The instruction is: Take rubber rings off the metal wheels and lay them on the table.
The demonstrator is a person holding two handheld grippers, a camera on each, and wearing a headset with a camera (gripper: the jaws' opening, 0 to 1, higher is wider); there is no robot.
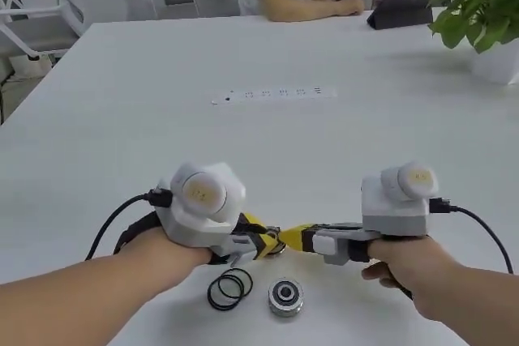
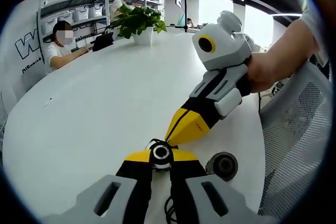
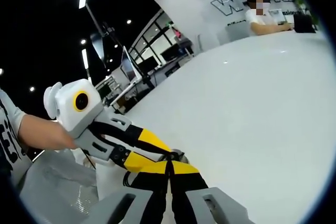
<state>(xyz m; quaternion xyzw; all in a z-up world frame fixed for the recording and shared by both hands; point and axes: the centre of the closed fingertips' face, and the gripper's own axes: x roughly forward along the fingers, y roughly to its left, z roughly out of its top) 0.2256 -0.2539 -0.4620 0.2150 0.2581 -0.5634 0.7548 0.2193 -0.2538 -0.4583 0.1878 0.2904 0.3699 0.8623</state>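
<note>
Wheel [image 2: 161, 152] gripped in left tongs [image 2: 161, 157], right tongs [image 2: 169, 139] closed, tips touching its rim, both level, nose-to-nose above desk [image 1: 324, 135].

Left hand [image 1: 174, 253] and right hand [image 1: 403, 263] low, left tongs [image 1: 273, 245] and right tongs [image 1: 285, 237] closed, tip to tip.

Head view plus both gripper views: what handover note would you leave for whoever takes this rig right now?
Left gripper: shut on a metal wheel, held between the two grippers.
Right gripper: fingers shut, tips at that wheel's rim; whether they pinch its ring is unclear.
Done: rubber rings lie overlapping on the table near the person; a second wheel beside them looks stripped.
Left: pull the dark ring off the held wheel and lay it with the others.
</note>
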